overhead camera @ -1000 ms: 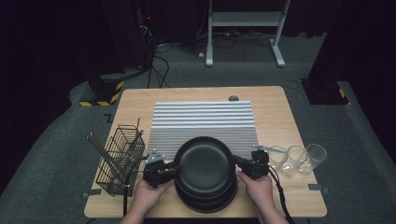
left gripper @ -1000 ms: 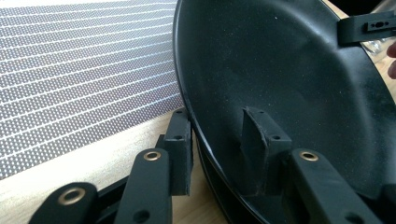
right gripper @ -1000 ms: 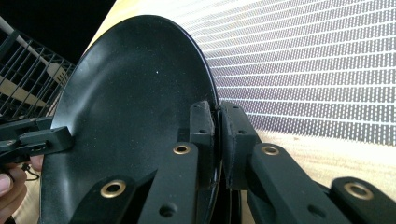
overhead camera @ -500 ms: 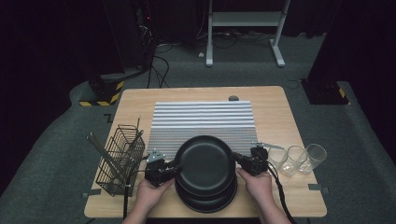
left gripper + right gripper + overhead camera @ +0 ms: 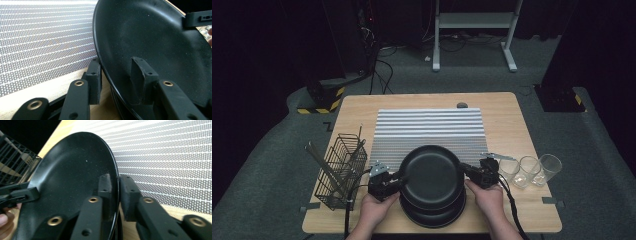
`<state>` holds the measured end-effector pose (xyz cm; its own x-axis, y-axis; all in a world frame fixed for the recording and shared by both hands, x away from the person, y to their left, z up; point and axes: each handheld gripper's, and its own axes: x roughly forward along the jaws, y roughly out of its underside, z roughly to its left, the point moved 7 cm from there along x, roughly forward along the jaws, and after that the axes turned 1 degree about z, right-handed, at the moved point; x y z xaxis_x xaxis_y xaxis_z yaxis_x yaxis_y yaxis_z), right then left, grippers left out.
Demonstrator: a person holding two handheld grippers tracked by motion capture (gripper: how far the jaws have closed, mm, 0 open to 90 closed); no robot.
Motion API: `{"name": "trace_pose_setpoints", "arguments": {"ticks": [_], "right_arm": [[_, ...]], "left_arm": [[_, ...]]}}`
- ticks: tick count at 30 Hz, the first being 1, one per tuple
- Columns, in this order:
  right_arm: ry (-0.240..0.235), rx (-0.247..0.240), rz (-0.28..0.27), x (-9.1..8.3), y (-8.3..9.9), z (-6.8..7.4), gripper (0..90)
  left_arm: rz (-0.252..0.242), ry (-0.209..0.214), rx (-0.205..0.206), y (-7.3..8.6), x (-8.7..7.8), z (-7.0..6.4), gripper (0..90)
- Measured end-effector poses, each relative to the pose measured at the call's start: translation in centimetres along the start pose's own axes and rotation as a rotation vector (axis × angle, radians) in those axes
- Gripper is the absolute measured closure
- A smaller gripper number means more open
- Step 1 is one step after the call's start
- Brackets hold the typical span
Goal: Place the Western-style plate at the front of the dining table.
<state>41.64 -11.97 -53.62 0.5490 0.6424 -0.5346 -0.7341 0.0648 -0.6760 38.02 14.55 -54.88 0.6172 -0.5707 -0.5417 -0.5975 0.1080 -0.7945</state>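
A black plate (image 5: 432, 175) hangs tilted just above a stack of similar black plates (image 5: 434, 216) at the table's near edge. My left gripper (image 5: 399, 181) is shut on its left rim and my right gripper (image 5: 467, 171) on its right rim. In the left gripper view the jaws of my left gripper (image 5: 116, 67) straddle the rim of the plate (image 5: 150, 37), one inside and one outside. In the right gripper view my right gripper (image 5: 115, 182) pinches the edge of the plate (image 5: 72, 175) tightly.
A grey striped mat (image 5: 427, 127) lies just beyond the plates. A black wire basket (image 5: 339, 170) with utensils stands at the left. Three clear glasses (image 5: 529, 171) stand in a row at the right, close to my right hand.
The held plate has crept slightly up and away from the stack, toward the mat. Both hands moved with it by a small amount.
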Motion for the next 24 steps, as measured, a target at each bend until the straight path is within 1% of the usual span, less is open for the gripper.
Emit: {"name": "trace_pose_setpoints", "arguments": {"ticks": [2, 4, 6, 7, 9, 13, 16, 19, 20, 22, 24], "right_arm": [[-0.010, -0.001, -0.010, -0.3, -0.1, 0.1, 71.5], [0.000, -0.001, -0.011, -0.5, 0.0, 0.0, 68.3], [0.006, 0.009, -0.005, -0.8, 0.3, 0.0, 65.4], [0.009, 0.004, -0.004, -0.8, 0.4, 0.0, 64.3], [0.014, 0.016, 0.010, -1.0, 1.0, 0.0, 62.5], [-0.001, 0.015, 0.008, -1.2, 2.0, 0.3, 58.7], [-0.022, 0.020, 0.004, -1.1, 2.5, 0.5, 60.4], [-0.022, 0.009, -0.002, -1.0, 2.7, 0.7, 63.1], [-0.025, 0.014, 0.004, -0.9, 2.8, 0.7, 63.4], [-0.020, 0.011, 0.010, -0.7, 3.0, 0.6, 65.3], [0.000, 0.000, 0.015, -0.6, 3.2, 0.5, 71.1]], "left_arm": [[-0.002, 0.001, 0.000, 0.0, 0.0, 0.0, 61.7], [-0.004, 0.001, -0.001, 0.0, 0.0, 0.0, 61.8], [-0.006, 0.002, -0.003, 0.0, 0.0, 0.0, 61.8], [-0.007, 0.003, -0.003, 0.0, 0.0, 0.0, 61.8], [-0.007, 0.003, -0.003, 0.1, 0.0, 0.0, 61.8], [-0.007, 0.004, -0.005, 0.1, 0.0, 0.0, 61.9], [-0.009, 0.004, -0.006, 0.1, 0.0, 0.0, 61.9], [-0.010, 0.001, -0.006, 0.1, 0.0, 0.0, 62.0], [-0.011, -0.002, -0.005, 0.1, 0.0, 0.0, 61.9], [-0.012, -0.003, -0.007, 0.1, 0.0, 0.0, 61.9], [-0.012, -0.006, -0.007, 0.1, 0.0, -0.1, 61.9]]}}
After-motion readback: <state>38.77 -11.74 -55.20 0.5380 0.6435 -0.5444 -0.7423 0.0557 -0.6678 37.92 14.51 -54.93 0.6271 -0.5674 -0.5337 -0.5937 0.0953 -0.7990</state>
